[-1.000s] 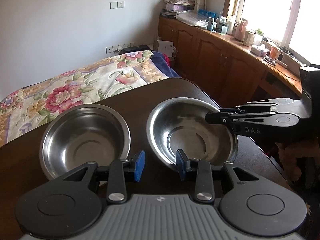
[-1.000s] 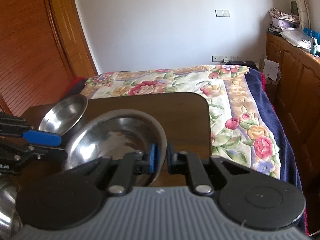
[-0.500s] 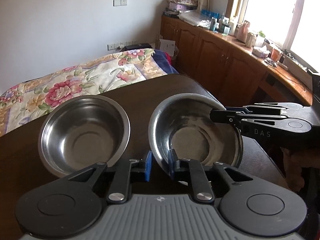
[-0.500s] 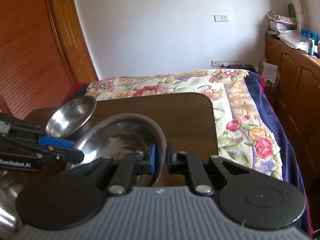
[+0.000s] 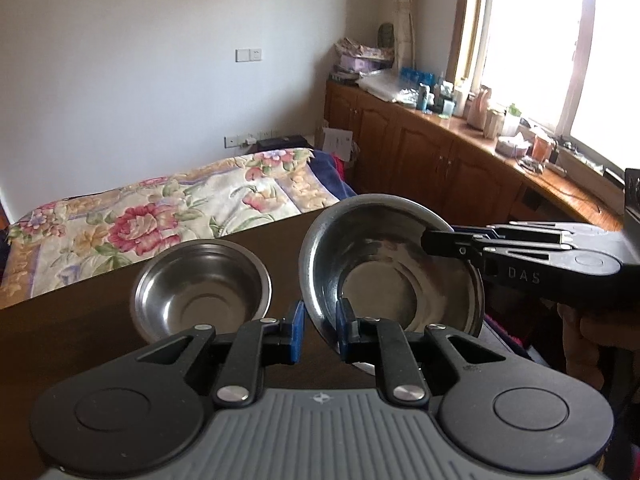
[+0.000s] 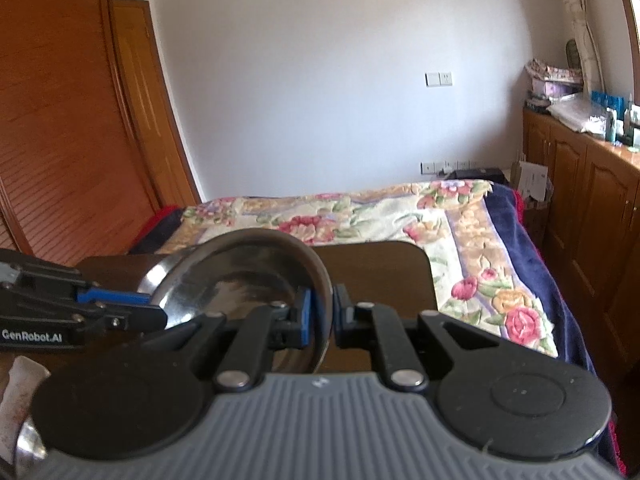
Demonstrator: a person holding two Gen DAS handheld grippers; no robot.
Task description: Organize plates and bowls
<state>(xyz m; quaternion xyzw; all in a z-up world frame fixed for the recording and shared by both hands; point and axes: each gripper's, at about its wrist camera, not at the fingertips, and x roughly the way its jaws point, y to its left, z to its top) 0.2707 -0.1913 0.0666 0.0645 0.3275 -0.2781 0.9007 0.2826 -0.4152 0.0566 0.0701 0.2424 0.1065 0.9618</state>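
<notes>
Now the left gripper (image 5: 318, 330), just closed, and the right gripper (image 6: 322, 316) both pinch the bowl's (image 5: 394, 264) rim, lifted and tilted at centre-right, ready for stacking into the second bowl (image 5: 202, 282).

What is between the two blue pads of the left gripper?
The rim of the lifted steel bowl; the left wrist view shows the left gripper pinching it.

Second bowl (image 6: 160, 276) mostly hidden behind raised bowl (image 6: 248, 276)

Two steel bowls (image 5: 394, 268) (image 5: 202, 280), perhaps a third (image 6: 24, 446), two hand-held grippers (image 5: 318, 326) (image 6: 322, 314), one table (image 5: 72, 320)
</notes>
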